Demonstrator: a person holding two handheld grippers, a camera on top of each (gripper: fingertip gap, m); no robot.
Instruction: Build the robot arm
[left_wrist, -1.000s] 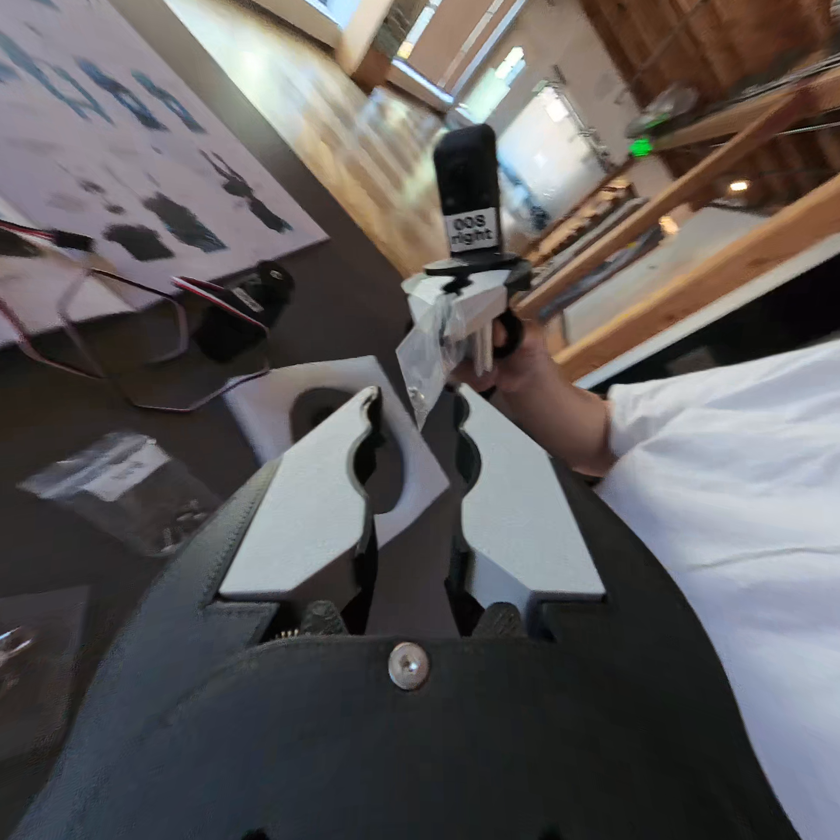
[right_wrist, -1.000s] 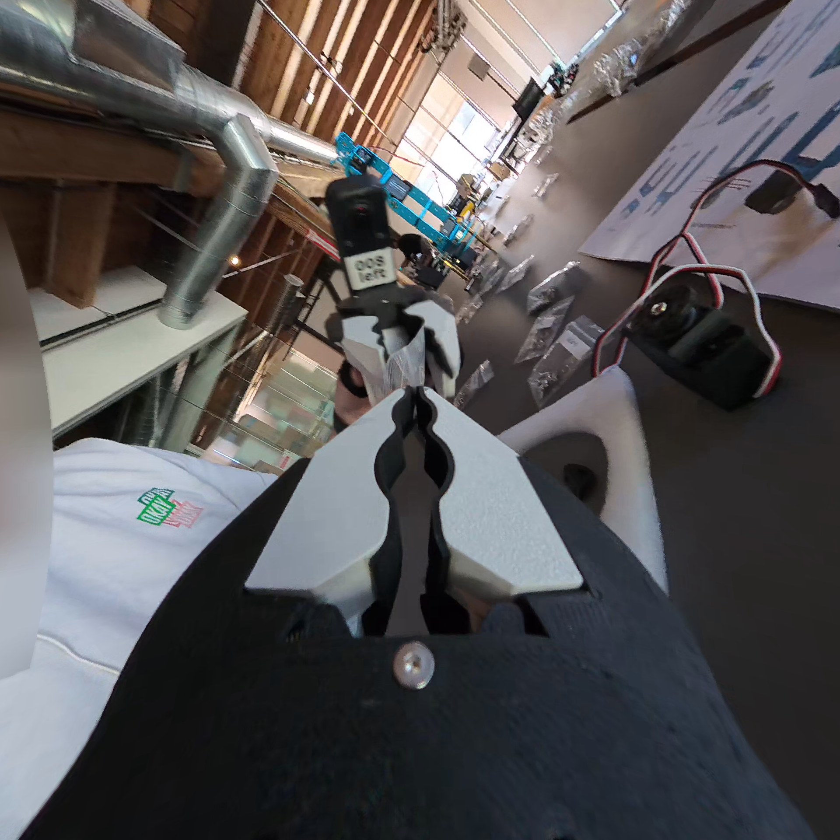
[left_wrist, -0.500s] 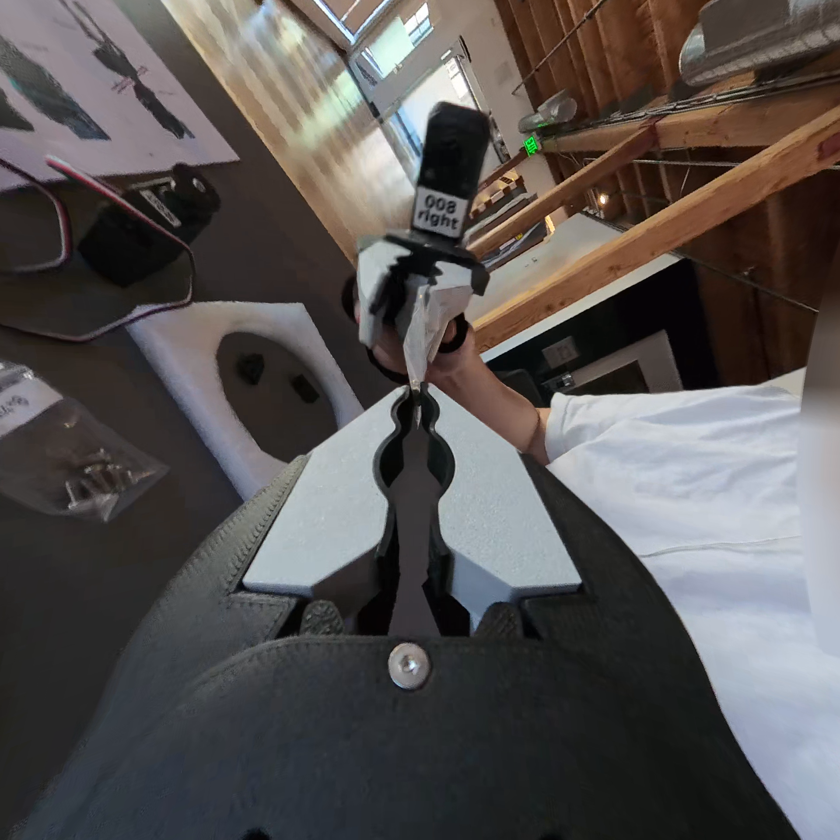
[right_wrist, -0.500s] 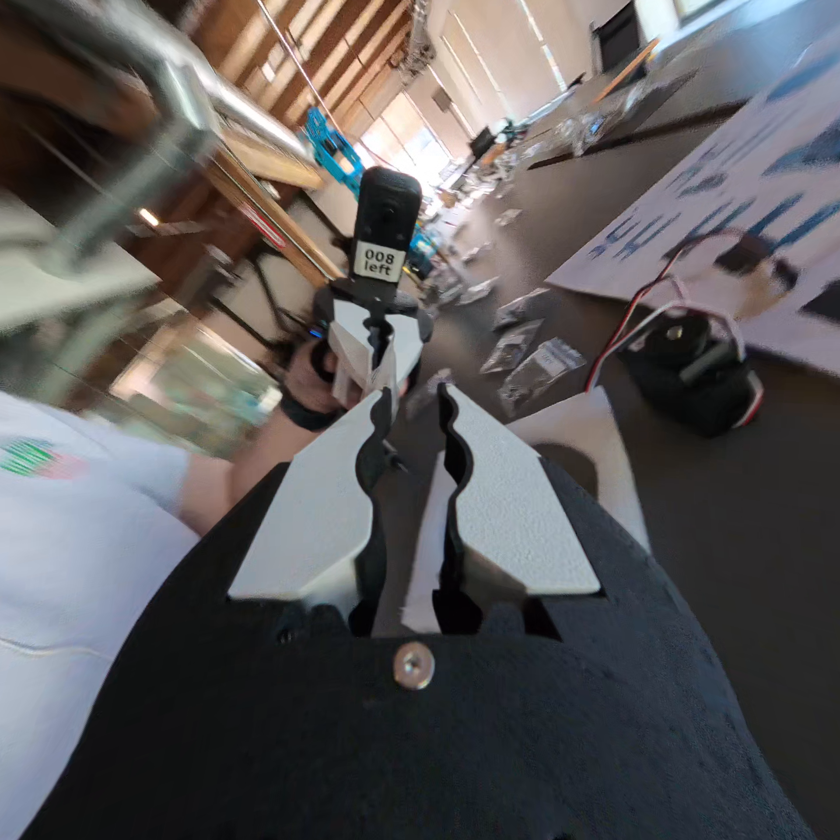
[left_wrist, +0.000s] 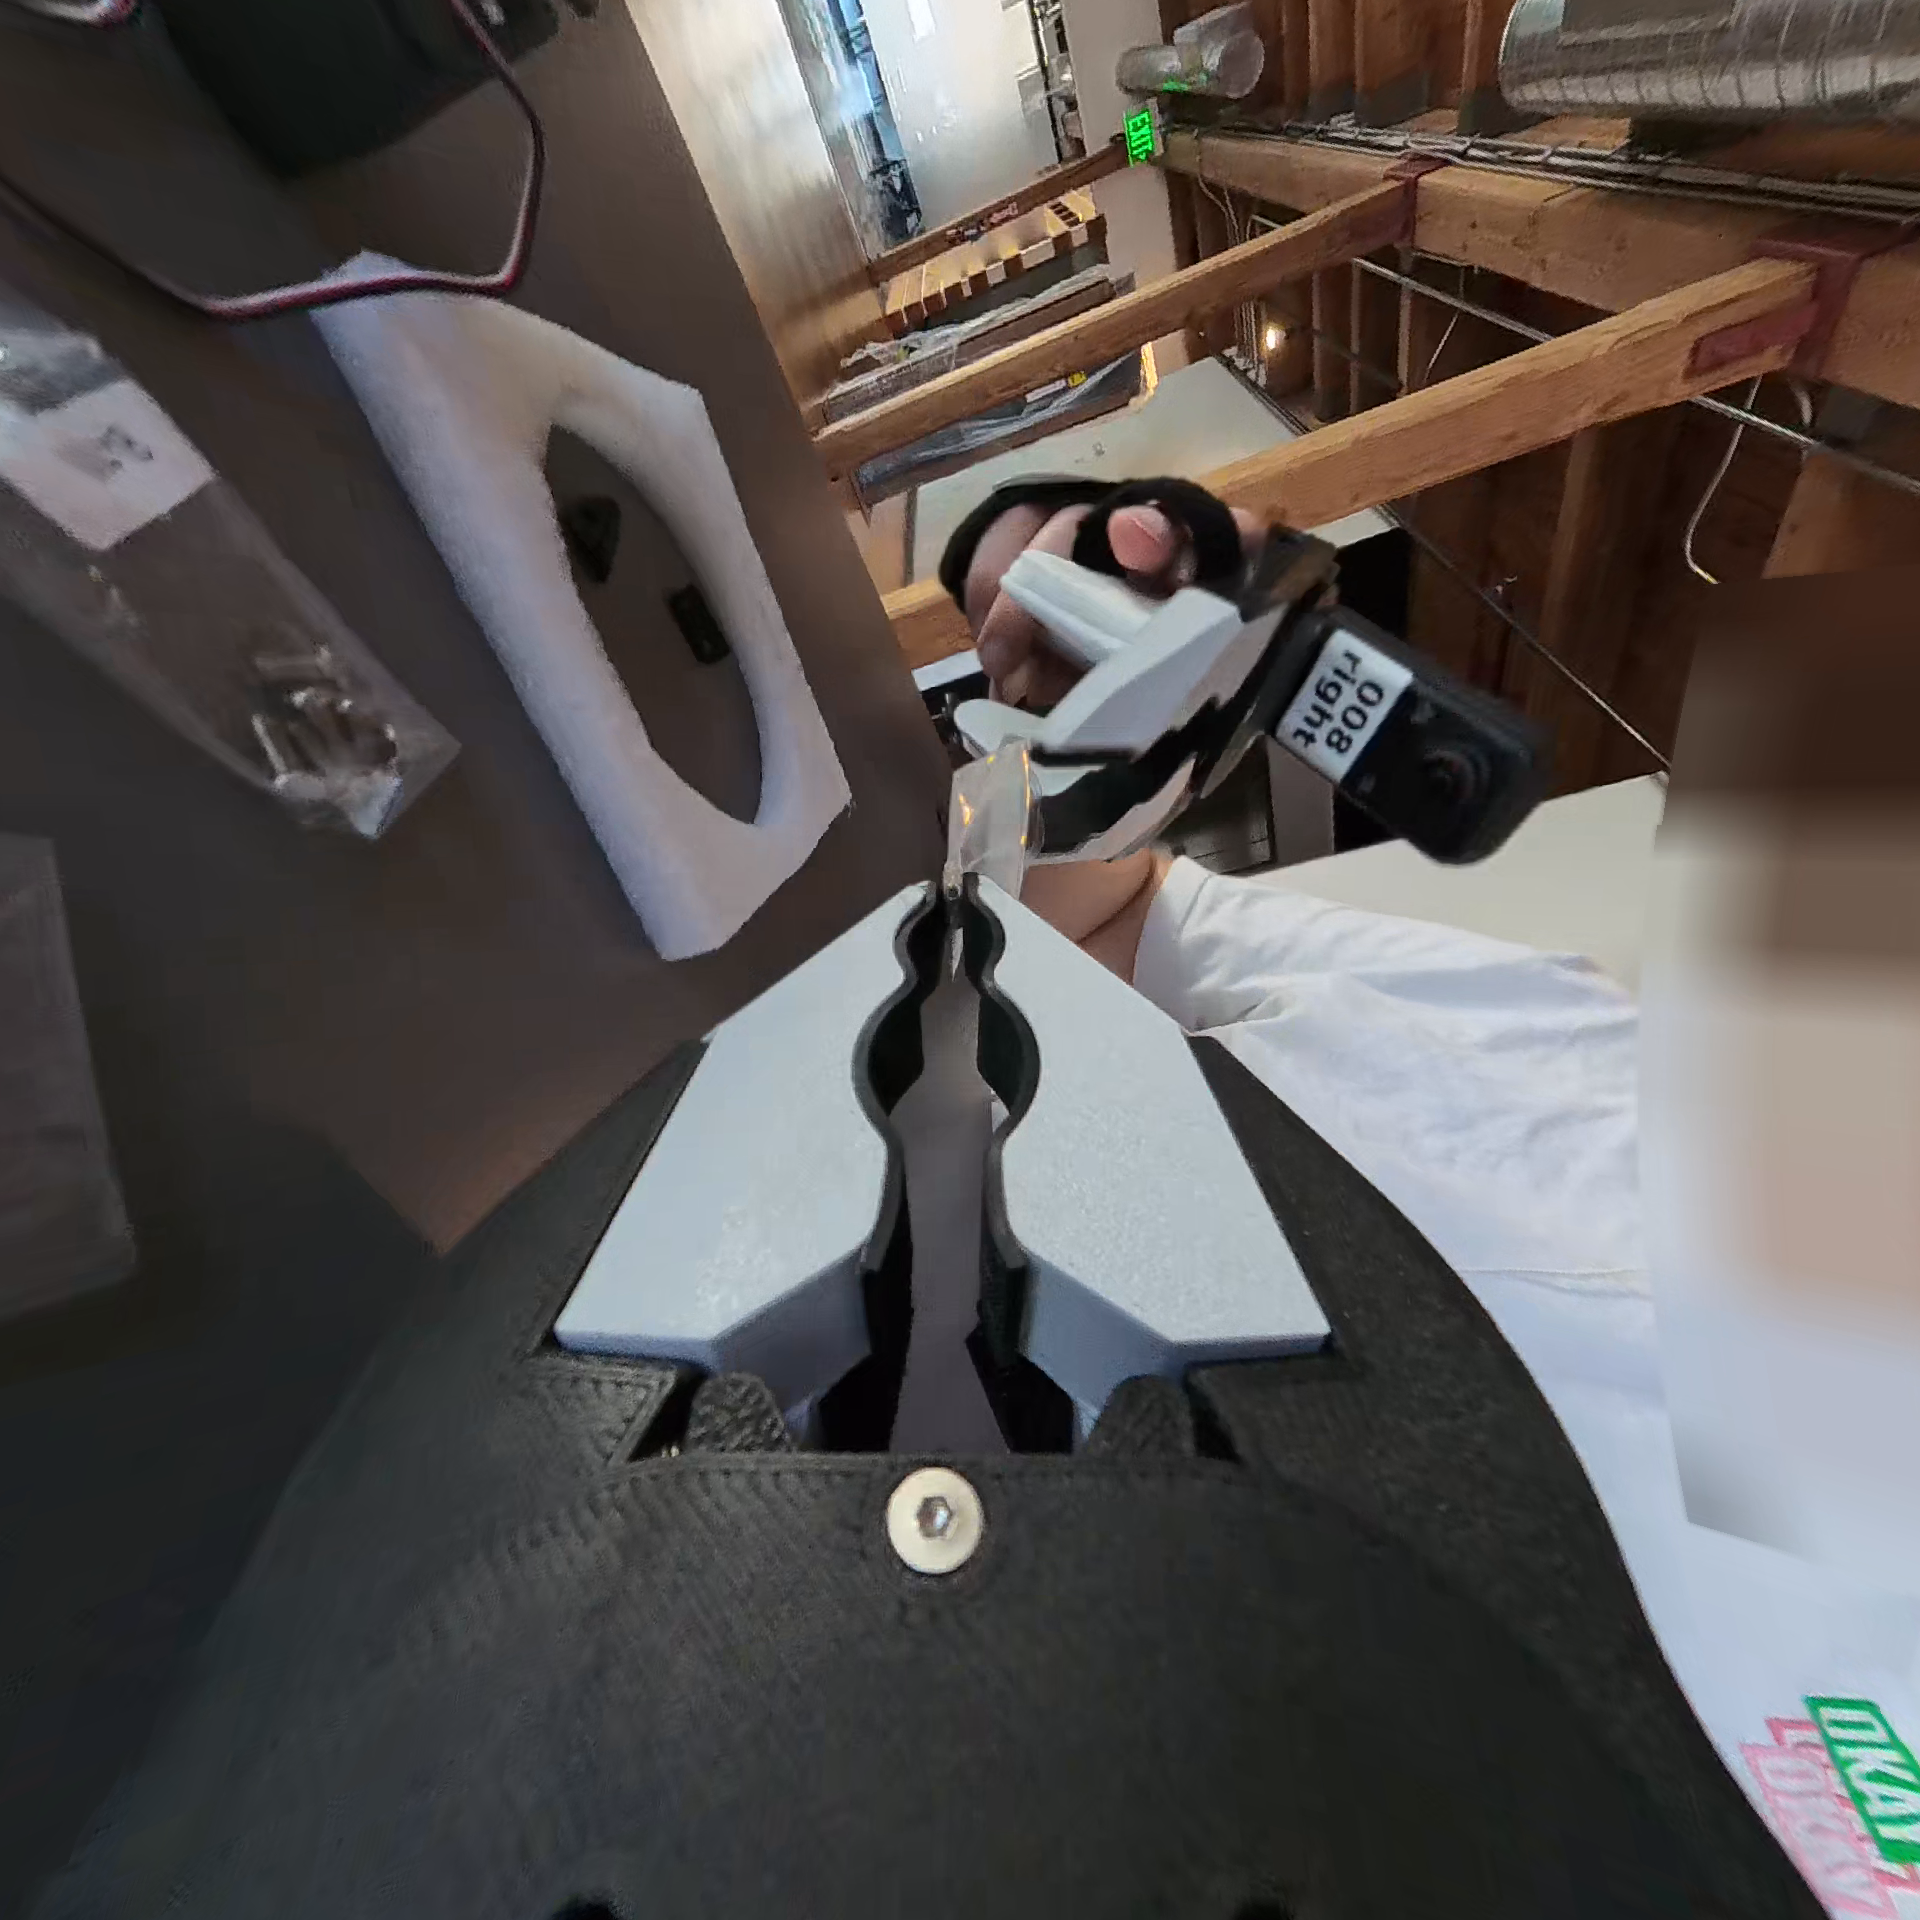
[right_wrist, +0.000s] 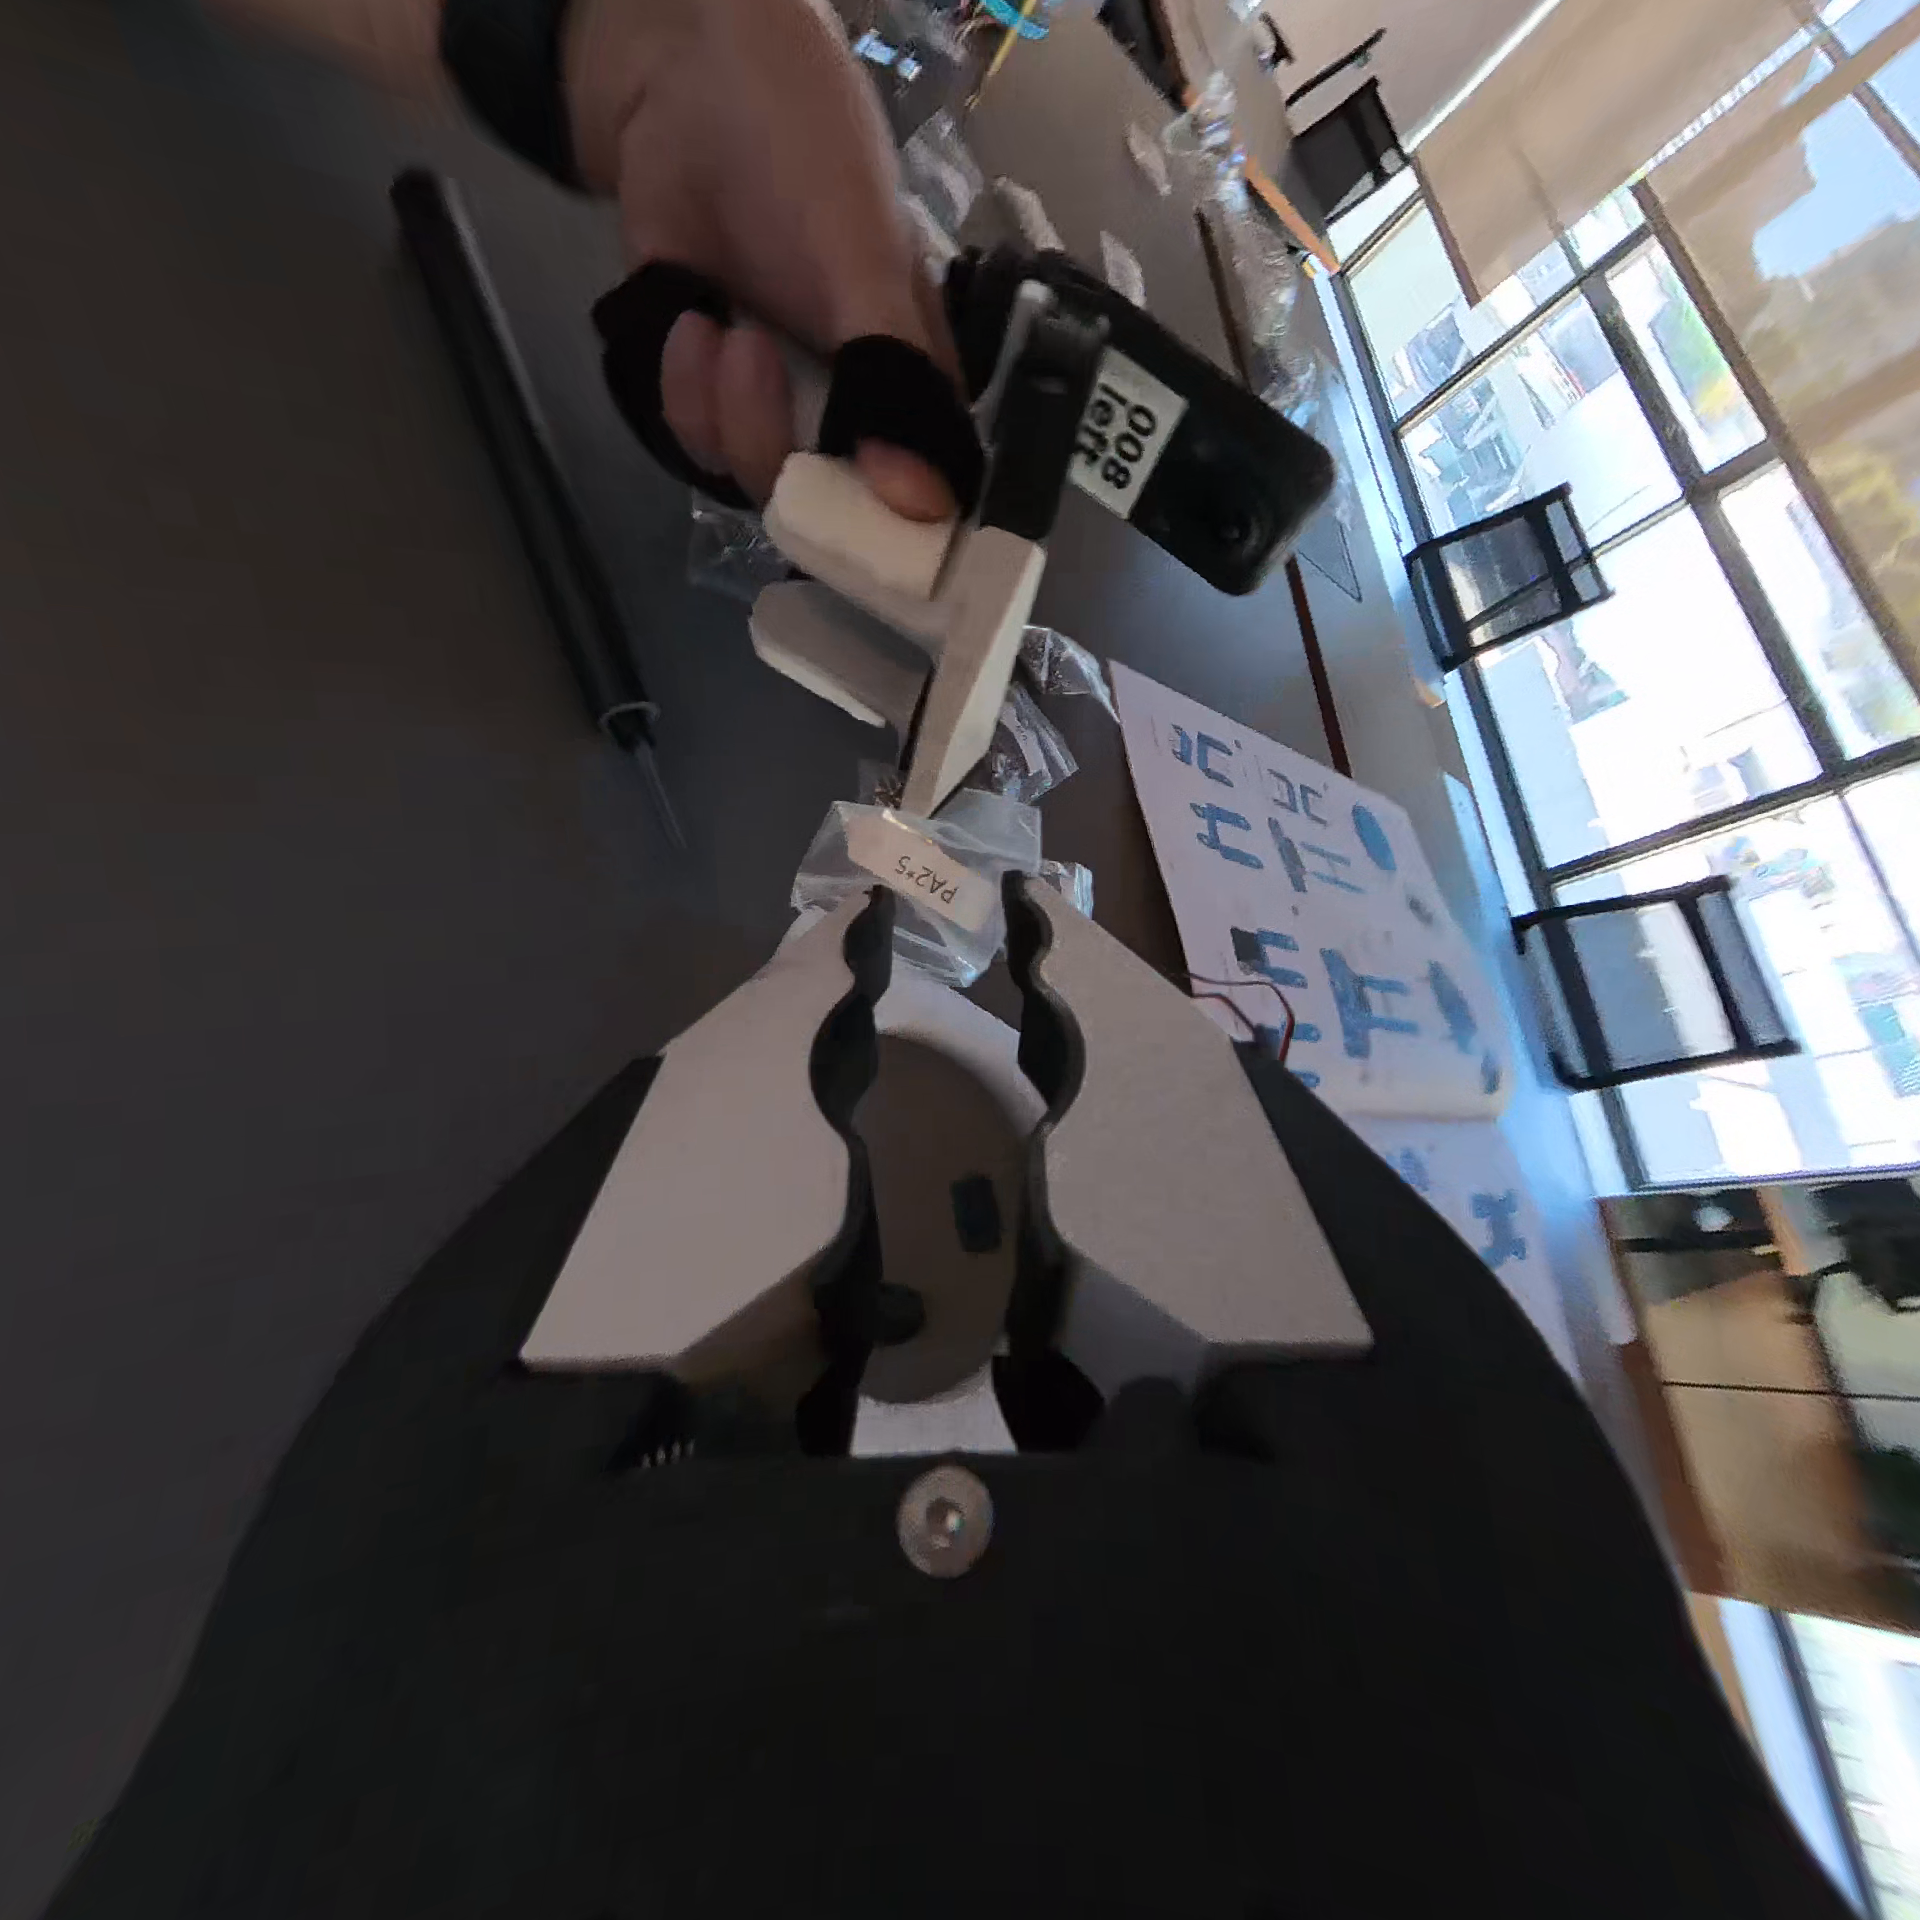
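Observation:
My left gripper (left_wrist: 951, 899) is shut on the edge of a small clear plastic bag (left_wrist: 987, 821) and holds it in the air above the dark table. In the right wrist view the bag (right_wrist: 914, 878) bears a white label and lies between the tips of my right gripper (right_wrist: 940, 914), which is open around it. The left gripper (right_wrist: 925, 800) comes in from above there, pinching the bag's top edge, with a hand on its handle. In the left wrist view the right gripper (left_wrist: 1023, 800) stands just beyond the bag with its jaws apart.
A white foam block (left_wrist: 623, 582) with an oval cut-out holding small black parts lies on the dark table (left_wrist: 260, 987). Beside it lie a bag of screws (left_wrist: 312, 727) and a black servo with wires (left_wrist: 343, 104). A printed white sheet (right_wrist: 1299, 883) and a black rod (right_wrist: 520, 468) lie farther off. Left and right tips are no more than a few centimetres apart. Left tips and right tips are each some 15 cm from the black rod (right_wrist: 520, 468).
A second ago the right gripper held the bag and the left was open. The left has shut on the bag, the right has opened, and both have swung round.

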